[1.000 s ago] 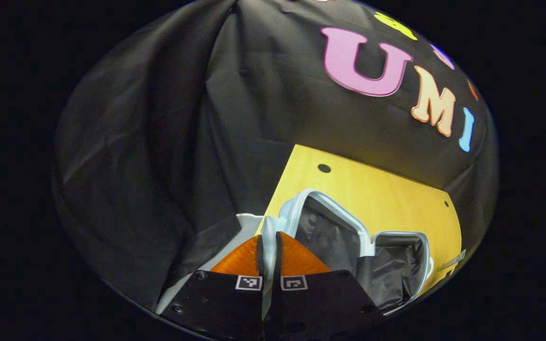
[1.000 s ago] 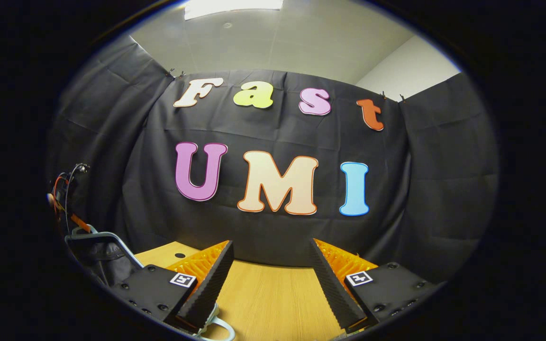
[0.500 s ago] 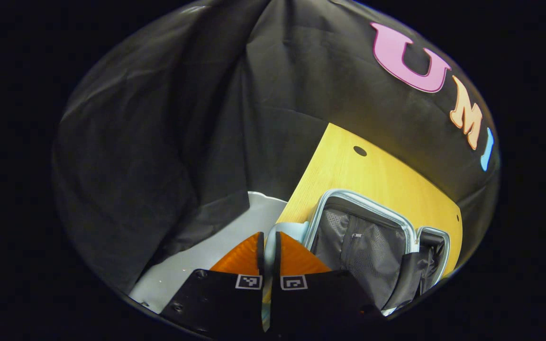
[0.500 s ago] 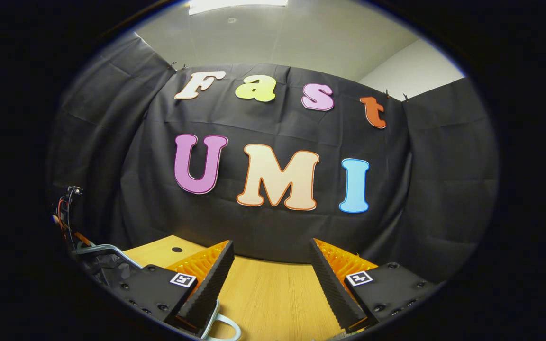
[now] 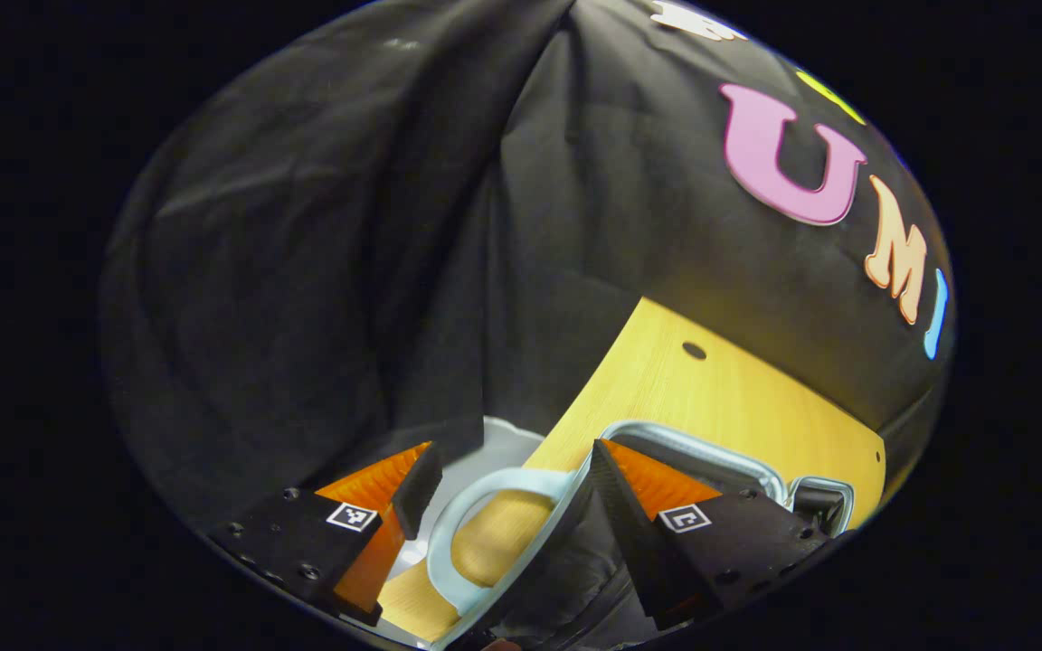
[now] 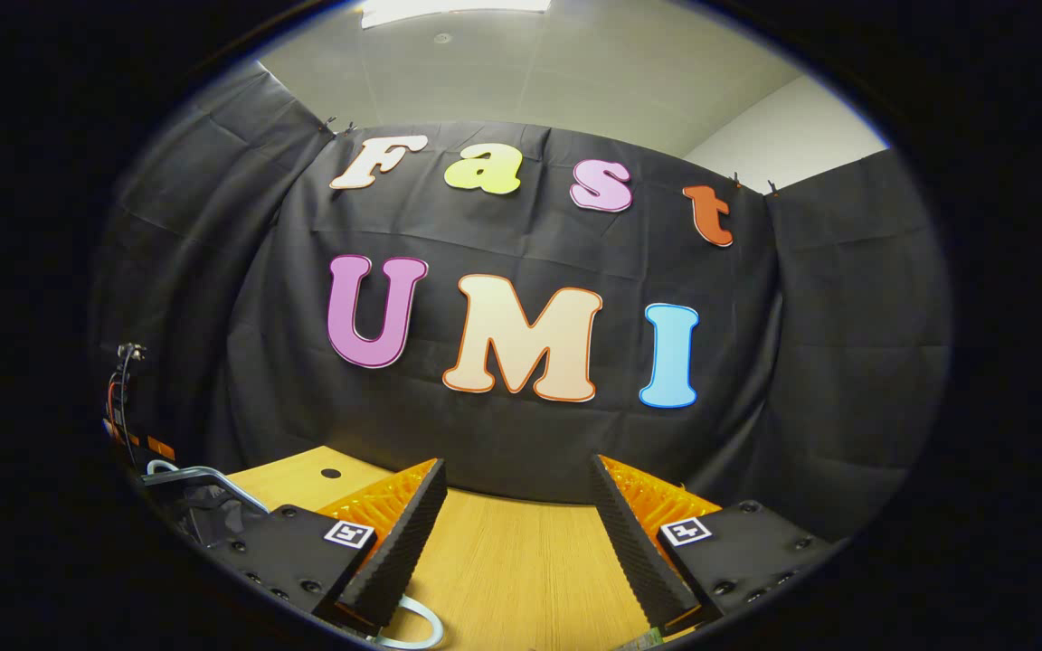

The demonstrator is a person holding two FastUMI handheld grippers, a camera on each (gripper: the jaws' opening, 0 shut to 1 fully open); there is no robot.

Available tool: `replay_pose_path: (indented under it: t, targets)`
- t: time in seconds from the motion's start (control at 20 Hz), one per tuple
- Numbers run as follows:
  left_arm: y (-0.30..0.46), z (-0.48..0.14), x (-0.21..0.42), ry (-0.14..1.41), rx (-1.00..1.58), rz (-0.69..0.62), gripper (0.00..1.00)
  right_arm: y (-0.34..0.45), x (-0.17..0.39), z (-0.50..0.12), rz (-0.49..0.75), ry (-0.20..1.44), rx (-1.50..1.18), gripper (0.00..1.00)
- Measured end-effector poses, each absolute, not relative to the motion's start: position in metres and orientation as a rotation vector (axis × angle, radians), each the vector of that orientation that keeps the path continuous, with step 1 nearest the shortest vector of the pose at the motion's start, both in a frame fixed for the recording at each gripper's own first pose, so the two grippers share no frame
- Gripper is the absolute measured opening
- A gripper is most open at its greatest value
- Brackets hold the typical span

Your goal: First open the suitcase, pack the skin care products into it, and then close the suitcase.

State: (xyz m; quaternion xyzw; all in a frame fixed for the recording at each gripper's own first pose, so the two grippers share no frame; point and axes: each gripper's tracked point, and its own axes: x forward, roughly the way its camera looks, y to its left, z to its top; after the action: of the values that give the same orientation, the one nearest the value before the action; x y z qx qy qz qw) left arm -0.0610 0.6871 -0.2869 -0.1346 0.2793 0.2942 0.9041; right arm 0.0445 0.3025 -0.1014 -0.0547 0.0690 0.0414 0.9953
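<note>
Black cloth is hanging as the booth's wall behind a wooden bench [image 6: 521, 570], with a pale ceiling [image 6: 530, 81] showing above it in the right gripper view.

In the left gripper view, the left tongs [image 5: 507, 488] are standing wide apart over the near left end of the bench [image 5: 711, 398], gripping nothing. Between their fingers, the suitcase's pale blue handle [image 5: 467, 506] is curving in a loop, and no finger is visibly pressing on it. The suitcase [image 5: 711, 448] is lying open on the bench, its light rim and dark lining running off to the right behind the right-hand finger.

In the right gripper view, the right tongs [image 6: 516, 533] are also spread wide and empty above bare wood. The open suitcase [image 6: 200, 497] is sitting at the far left, and a pale loop [image 6: 417, 624] is peeking out under the left finger. Whether that loop is touching the finger cannot be told.
</note>
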Motion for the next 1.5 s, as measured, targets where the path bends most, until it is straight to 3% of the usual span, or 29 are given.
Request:
replay_pose_path:
  t: [0.3,0.7,1.1,1.5]
  targets:
    - [0.616,-0.177,-0.040,0.381,-0.099,0.575,0.96,0.265,0.046,-0.090,0.092,0.101,-0.056,0.98]
    - [0.480,-0.095,-0.009,0.218,-0.017,0.437,0.94,0.209,0.044,-0.082,0.097,0.070,-0.012,0.98]
    - [0.350,-0.074,0.015,0.158,-0.001,0.313,0.94,0.164,0.044,-0.075,0.124,0.039,0.031,0.98]
    - [0.221,-0.101,0.031,0.198,0.005,0.152,0.95,0.124,0.041,-0.089,0.153,0.056,0.053,0.98]
